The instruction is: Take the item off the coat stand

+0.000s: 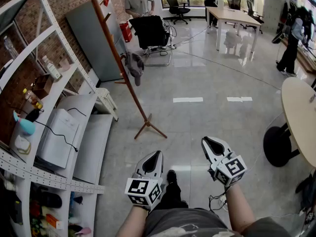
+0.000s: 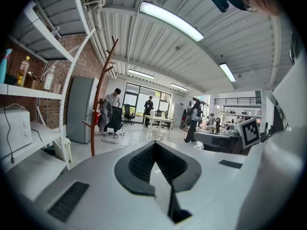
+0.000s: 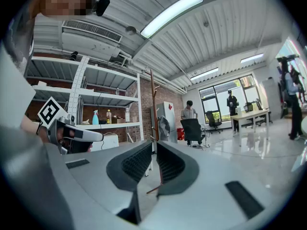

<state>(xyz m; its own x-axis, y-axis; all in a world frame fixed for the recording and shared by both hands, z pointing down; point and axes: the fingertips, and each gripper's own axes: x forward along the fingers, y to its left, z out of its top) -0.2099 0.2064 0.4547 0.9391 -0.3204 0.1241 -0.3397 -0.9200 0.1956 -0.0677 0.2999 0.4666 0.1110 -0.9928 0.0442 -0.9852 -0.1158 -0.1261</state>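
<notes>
The brown wooden coat stand (image 1: 118, 58) leans across the left of the head view, its feet on the tiled floor. A grey cloth item (image 1: 134, 65) hangs from a peg about halfway up. The stand (image 2: 103, 95) and the item (image 2: 104, 114) also show far off in the left gripper view. In the right gripper view, the stand (image 3: 153, 99) and the item (image 3: 164, 127) line up with the jaw gap. My left gripper (image 1: 158, 153) (image 2: 155, 143) is shut and empty. My right gripper (image 1: 206, 139) (image 3: 154, 145) is open by a narrow slit, holding nothing. Both are well short of the stand.
A white shelving unit (image 1: 59, 112) with bottles and boxes runs along the left wall. A grey cabinet (image 1: 96, 38) stands behind the stand. A black office chair (image 1: 150, 31) and a person (image 1: 139, 1) are beyond it. A round table (image 1: 301, 117) sits at the right.
</notes>
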